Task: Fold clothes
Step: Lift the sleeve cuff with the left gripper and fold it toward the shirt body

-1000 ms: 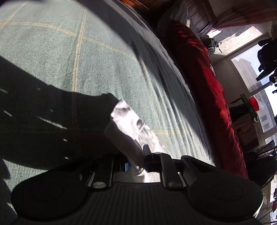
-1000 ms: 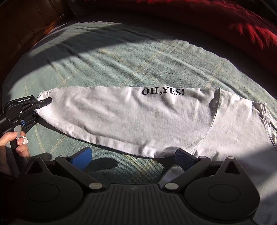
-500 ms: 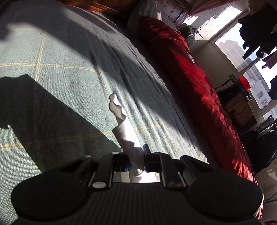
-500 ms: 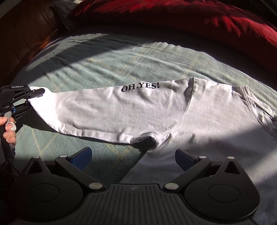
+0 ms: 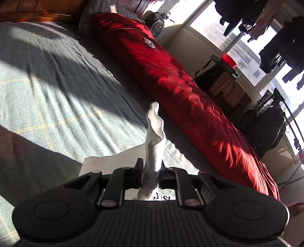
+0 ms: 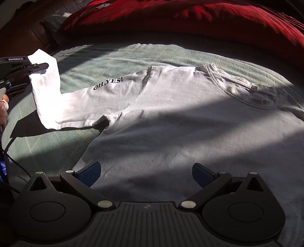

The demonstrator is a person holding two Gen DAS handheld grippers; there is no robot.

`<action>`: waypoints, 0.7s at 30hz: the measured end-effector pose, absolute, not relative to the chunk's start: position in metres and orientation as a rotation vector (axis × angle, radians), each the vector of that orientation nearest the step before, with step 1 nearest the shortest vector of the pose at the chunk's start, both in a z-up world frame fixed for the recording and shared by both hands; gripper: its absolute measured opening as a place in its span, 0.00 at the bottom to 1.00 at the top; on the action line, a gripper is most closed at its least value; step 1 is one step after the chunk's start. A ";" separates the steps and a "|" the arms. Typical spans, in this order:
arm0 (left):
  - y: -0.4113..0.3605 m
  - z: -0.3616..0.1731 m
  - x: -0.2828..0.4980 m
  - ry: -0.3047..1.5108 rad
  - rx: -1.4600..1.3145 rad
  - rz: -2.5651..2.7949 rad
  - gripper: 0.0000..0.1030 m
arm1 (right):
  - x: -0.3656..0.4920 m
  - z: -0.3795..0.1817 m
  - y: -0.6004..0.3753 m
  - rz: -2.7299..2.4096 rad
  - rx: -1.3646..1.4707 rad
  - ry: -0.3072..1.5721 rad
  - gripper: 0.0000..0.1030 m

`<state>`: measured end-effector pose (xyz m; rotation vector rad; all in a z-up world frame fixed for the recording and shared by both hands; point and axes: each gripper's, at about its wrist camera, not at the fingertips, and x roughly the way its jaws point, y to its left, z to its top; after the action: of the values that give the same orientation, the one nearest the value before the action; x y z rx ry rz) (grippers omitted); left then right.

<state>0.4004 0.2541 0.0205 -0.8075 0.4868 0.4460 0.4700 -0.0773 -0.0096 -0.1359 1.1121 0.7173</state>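
Note:
A white long-sleeved shirt (image 6: 190, 121) lies flat on the green checked bedspread (image 6: 117, 55), its collar (image 6: 247, 87) to the right. The sleeve printed "OH,YES!" (image 6: 79, 102) stretches out to the left, its end lifted off the bed. My left gripper (image 5: 151, 169) is shut on that sleeve cuff (image 5: 154, 136), which sticks up between the fingers; in the right wrist view this left gripper (image 6: 40, 66) shows at the far left with the cuff in it. My right gripper (image 6: 146, 171) hangs open over the shirt's body, blue pads (image 6: 91, 171) wide apart, nothing between them.
A red quilt (image 5: 171, 76) runs along the far side of the bed. A dark wooden headboard (image 5: 38, 11) stands at one end. Beyond the bed are bags, a stand and bright windows (image 5: 247, 47). A person's hand (image 6: 3, 106) holds the left gripper's handle.
The left gripper rose and carried the sleeve cuff up off the bed, so the sleeve now bends upward. The right gripper moved sideways from the sleeve to over the shirt's body, still open.

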 end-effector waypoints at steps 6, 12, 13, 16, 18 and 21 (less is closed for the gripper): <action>0.217 0.023 0.425 0.481 -0.826 0.376 0.12 | 0.475 -0.007 -0.125 0.663 -0.096 1.112 1.00; 0.183 0.020 0.451 0.490 -0.833 0.326 0.12 | 0.477 -0.010 -0.164 0.626 -0.052 1.130 1.00; 0.179 0.020 0.454 0.492 -0.840 0.319 0.12 | 0.477 -0.011 -0.171 0.622 -0.050 1.133 1.00; 0.165 0.019 0.464 0.501 -0.842 0.298 0.12 | 0.477 -0.014 -0.191 0.615 -0.027 1.145 1.00; 0.157 0.019 0.469 0.509 -0.833 0.285 0.12 | 0.477 -0.018 -0.202 0.603 -0.006 1.154 1.00; 0.143 0.019 0.477 0.517 -0.827 0.258 0.12 | 0.478 -0.022 -0.217 0.581 0.023 1.163 1.00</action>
<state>0.4773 0.1434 0.0188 -0.8271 0.5173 0.2582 0.4775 -0.2167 -0.0218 0.0229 1.1631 0.5813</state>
